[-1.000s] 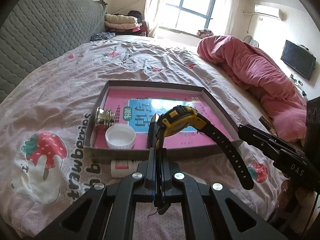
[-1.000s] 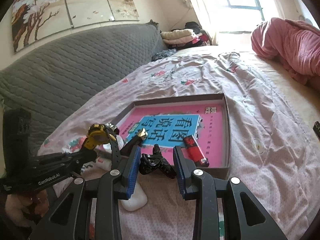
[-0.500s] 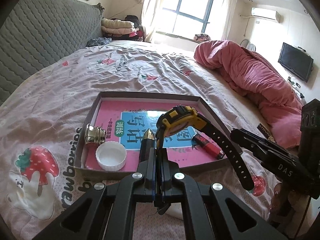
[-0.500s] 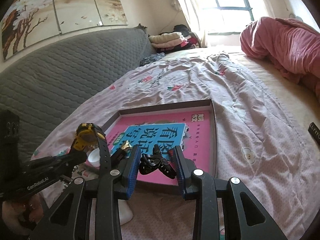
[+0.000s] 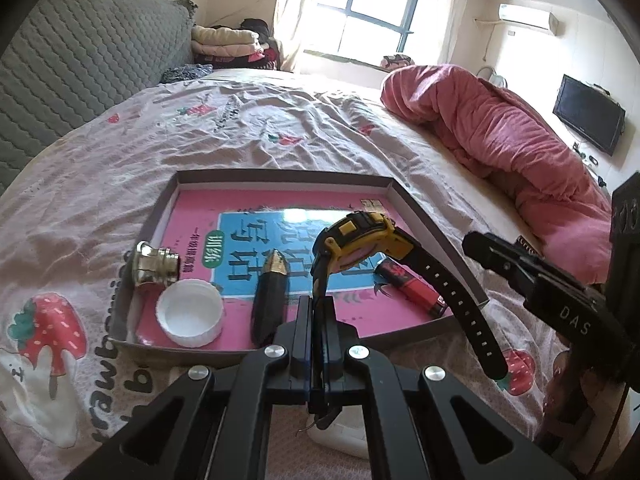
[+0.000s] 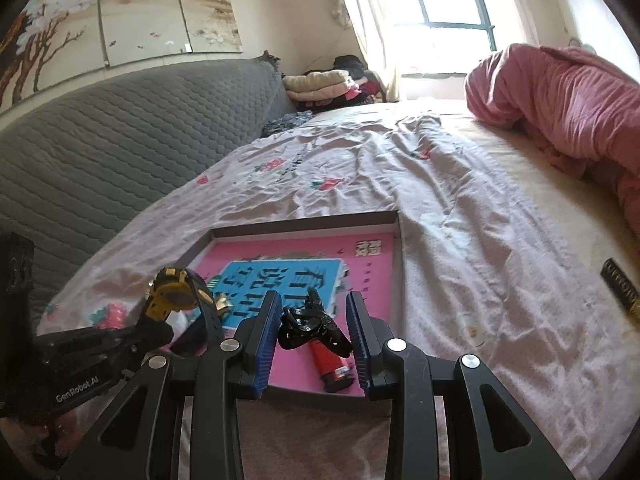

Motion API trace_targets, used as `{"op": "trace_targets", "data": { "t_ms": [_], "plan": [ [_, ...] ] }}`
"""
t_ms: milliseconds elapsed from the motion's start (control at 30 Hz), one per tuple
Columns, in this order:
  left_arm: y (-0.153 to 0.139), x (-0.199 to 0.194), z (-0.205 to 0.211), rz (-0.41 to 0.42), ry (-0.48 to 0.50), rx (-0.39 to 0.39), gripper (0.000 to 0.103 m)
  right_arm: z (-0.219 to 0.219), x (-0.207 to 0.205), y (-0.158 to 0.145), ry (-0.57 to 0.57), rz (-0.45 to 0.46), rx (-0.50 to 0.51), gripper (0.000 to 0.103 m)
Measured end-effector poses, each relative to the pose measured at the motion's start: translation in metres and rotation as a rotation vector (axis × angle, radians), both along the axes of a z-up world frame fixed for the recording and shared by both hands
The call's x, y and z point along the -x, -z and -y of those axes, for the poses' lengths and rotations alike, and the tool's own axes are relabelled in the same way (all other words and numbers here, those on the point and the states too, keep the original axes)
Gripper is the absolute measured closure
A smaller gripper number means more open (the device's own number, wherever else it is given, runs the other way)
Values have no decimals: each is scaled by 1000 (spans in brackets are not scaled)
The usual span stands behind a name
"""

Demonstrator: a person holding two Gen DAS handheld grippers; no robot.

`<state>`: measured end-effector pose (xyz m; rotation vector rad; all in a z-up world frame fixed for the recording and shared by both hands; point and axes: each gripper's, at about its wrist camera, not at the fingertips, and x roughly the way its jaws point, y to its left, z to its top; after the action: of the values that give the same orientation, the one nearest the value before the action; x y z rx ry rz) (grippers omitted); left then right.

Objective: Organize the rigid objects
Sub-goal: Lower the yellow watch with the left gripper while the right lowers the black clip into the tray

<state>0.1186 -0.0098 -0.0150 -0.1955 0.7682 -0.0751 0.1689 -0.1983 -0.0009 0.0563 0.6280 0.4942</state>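
A yellow-and-black digital wristwatch (image 5: 360, 236) hangs by its strap above a shallow cardboard tray (image 5: 280, 178) lined pink. In the tray lie a brass fitting (image 5: 154, 268), a white plastic cap (image 5: 190, 312), a black gold-tipped crystal (image 5: 270, 296) and a red lighter (image 5: 412, 288). A glossy black hair claw (image 6: 312, 326) is held over the tray's near edge.

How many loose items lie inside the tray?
4: a metal fitting and white cap at its left, a black pointed piece mid-front, a red lighter right. Others may be hidden.

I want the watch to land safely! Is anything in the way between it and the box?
Nothing visible blocks it. The yellow and black wristwatch, clamped in the left gripper, hangs over the shallow cardboard box. Below lie a black pointed piece and a red lighter.
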Motion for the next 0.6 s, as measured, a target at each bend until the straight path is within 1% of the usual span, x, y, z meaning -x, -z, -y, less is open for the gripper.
{"op": "trace_targets", "data": {
  "t_ms": [233, 300, 367, 400, 467, 567, 600],
  "plan": [
    [6, -15, 7, -11, 4, -4, 100, 0, -10, 6, 13, -11, 28, 69],
    [8, -21, 7, -19, -18, -3, 100, 1, -12, 7, 16, -10, 30, 69],
    [10, -27, 4, -28, -37, 15, 100, 1, -14, 7, 17, -13, 30, 69],
    [11, -30, 4, -31, -45, 11, 100, 1, -15, 8, 19, -14, 34, 69],
    [13, -37, 6, -46, -59, -26, 100, 1, -17, 10, 18, -17, 37, 69],
    [15, -44, 8, -58, -57, -31, 100, -2, -19, 11, 13, -15, 50, 69],
    [15, -45, 10, -54, -54, -47, 100, -3, -20, 11, 13, -16, 56, 69]
  ]
}}
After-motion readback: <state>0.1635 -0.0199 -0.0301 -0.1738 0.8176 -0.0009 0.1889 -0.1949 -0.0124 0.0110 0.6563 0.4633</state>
